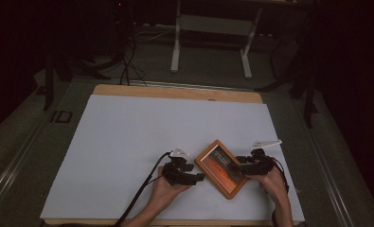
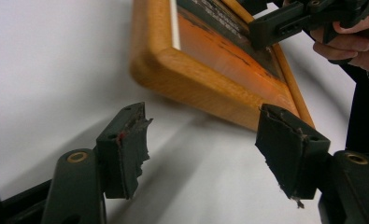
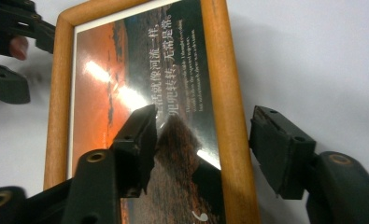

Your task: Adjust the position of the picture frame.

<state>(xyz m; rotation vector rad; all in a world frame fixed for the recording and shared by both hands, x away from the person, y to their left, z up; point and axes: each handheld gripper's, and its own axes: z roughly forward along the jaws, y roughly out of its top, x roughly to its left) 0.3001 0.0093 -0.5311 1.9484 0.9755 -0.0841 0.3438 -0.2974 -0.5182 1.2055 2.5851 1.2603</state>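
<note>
A wooden picture frame (image 1: pixel 221 168) lies flat on the white table cover (image 1: pixel 142 137), turned at an angle near the front edge, between the person's two hands. The left gripper (image 1: pixel 201 177) sits just beside the frame's near-left edge; in the left gripper view its jaws stand wide apart with nothing between them, the frame's rounded corner (image 2: pixel 173 70) lying just ahead and clear of both pads. The right gripper (image 1: pixel 239 165) reaches in from the other side; in the right gripper view its jaws are spread well apart and straddle the frame's right wooden rail (image 3: pixel 229 140), one jaw over the glass with the sunset print, the other over the cover outside, neither pad pressing on the wood. So the frame rests on the table on its own, gripped by neither tool. Judging from this, the laying down of the frame looks done, face up and steady; what seems left is for both hands to draw clear, or else to close again if the frame is to be moved or squared up.
</note>
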